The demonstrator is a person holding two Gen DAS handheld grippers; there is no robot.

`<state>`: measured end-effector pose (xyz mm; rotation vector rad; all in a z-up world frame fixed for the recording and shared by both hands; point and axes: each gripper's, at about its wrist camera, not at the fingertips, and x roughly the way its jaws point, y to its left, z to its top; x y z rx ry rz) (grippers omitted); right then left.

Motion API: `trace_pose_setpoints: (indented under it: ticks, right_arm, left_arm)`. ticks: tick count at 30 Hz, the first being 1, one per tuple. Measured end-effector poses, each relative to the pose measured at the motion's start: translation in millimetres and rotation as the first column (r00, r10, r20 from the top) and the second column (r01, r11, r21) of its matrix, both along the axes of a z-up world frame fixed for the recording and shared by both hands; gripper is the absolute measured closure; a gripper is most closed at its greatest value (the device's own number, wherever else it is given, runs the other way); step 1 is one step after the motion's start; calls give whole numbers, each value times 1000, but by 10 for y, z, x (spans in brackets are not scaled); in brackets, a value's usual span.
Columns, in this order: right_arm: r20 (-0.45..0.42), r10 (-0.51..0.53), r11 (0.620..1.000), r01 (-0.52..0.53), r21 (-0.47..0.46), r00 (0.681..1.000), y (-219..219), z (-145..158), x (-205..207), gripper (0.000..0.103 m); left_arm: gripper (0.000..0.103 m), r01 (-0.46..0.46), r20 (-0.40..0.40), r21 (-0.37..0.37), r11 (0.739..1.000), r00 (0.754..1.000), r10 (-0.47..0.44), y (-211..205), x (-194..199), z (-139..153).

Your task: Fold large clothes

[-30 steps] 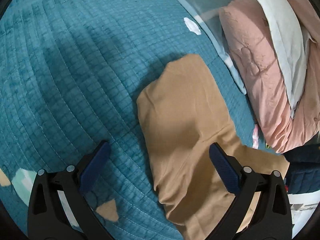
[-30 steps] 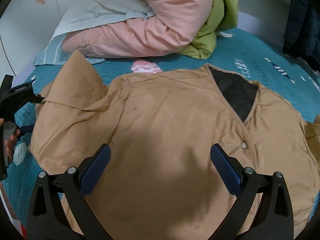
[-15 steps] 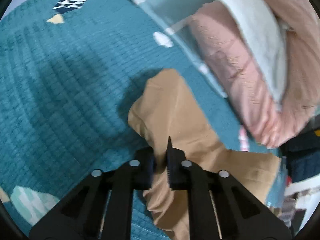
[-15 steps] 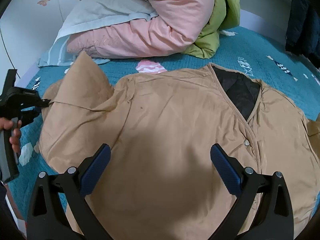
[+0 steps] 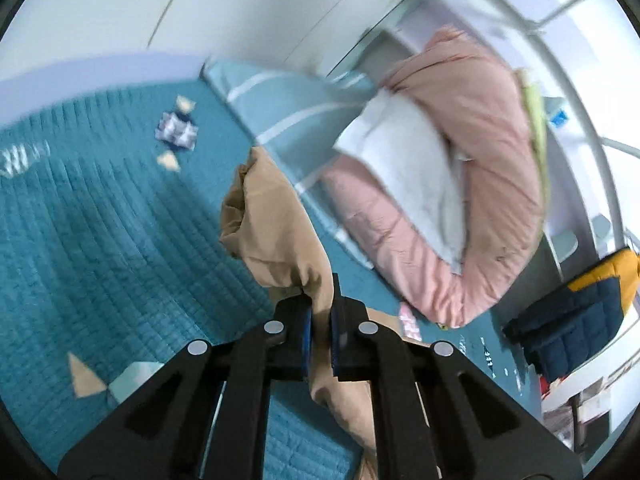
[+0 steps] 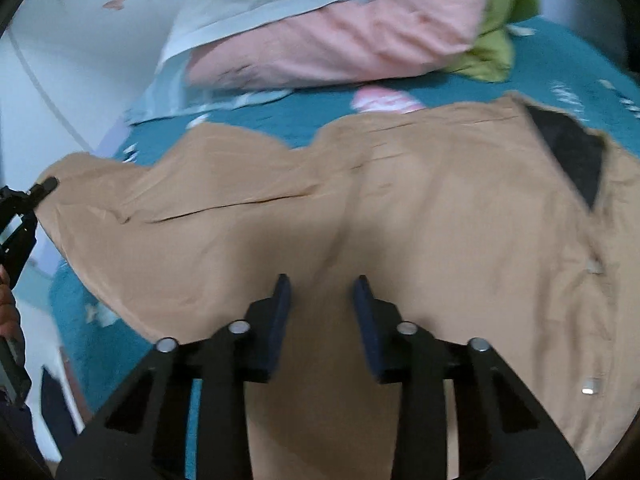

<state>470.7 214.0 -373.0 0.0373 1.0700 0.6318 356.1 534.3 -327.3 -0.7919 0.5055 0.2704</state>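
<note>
Two handheld grippers work over a tan jacket [image 6: 400, 208] that lies spread, front up, on a teal quilted bedspread [image 5: 100, 240]. Most of the folding appears to be ahead: the body of the jacket is flat and unfolded, its neckline open to a dark lining [image 6: 568, 152], with snap buttons [image 6: 590, 390] visible along the front edge. The left gripper [image 5: 319, 334] has its blue pads pressed together on a bunch of the jacket's sleeve [image 5: 272, 224], and the fabric rises in a crumpled column above the bed. In the right wrist view, that sleeve stretches out sideways from the body toward the same left gripper [image 6: 46, 186] at the picture's left edge. The right gripper [image 6: 322, 300] hovers over the lower middle of the jacket, its two fingers partly apart with nothing between them; whether the tips touch the cloth cannot be told. Judging by this, the first fold is only starting: the sleeve is lifted but not yet laid across the chest, and the other sleeve and the body folds remain. Beyond the jacket, a pink quilt [image 5: 492, 184], a white pillow [image 5: 408, 184] and a green blanket [image 6: 504, 28] are heaped at the bed's far end.
</note>
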Motion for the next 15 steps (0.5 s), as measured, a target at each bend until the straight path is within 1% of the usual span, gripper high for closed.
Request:
trace_pose_setpoints:
  ticks: [1,2,4,6,7,10,12,15]
  right_arm:
    - [-6,15,1000,-15,-1,1000,71,-25,-2,75]
    - [-45,28,1000,-28,4,999,141,-96,19,75]
    - [-111,19,1000,-18,7,994,226,-238,48,76]
    - [-116,15,1000,-15,3,993,347,-275,36,76]
    - [-116,26,1000,-26,1,993,431,-270,26,76]
    - [-145,46,998,-40,46,988,624,-223,20,76]
    - [-128,38,999,-36,16,991,775,-198,0,77]
    - [-160,40,998,-33,45,986,913,-219,-22,79]
  left_arm:
    - [97,0,30,20,1000,1000,-1,-53,-77,89]
    - [97,1,50,34,999,999,-2,-104,-143,160]
    - [97,10,65,21,1000,998,-11,-145,-169,229]
    - [97,8,57,46,999,998,-11,-181,-141,294]
    - [97,20,56,82,996,998,-25,-212,-134,370]
    - [97,51,97,110,993,993,-62,-297,-104,581]
    - [97,67,100,151,986,992,-82,-377,-67,711]
    - [96,76,108,215,974,989,-101,-502,-55,873]
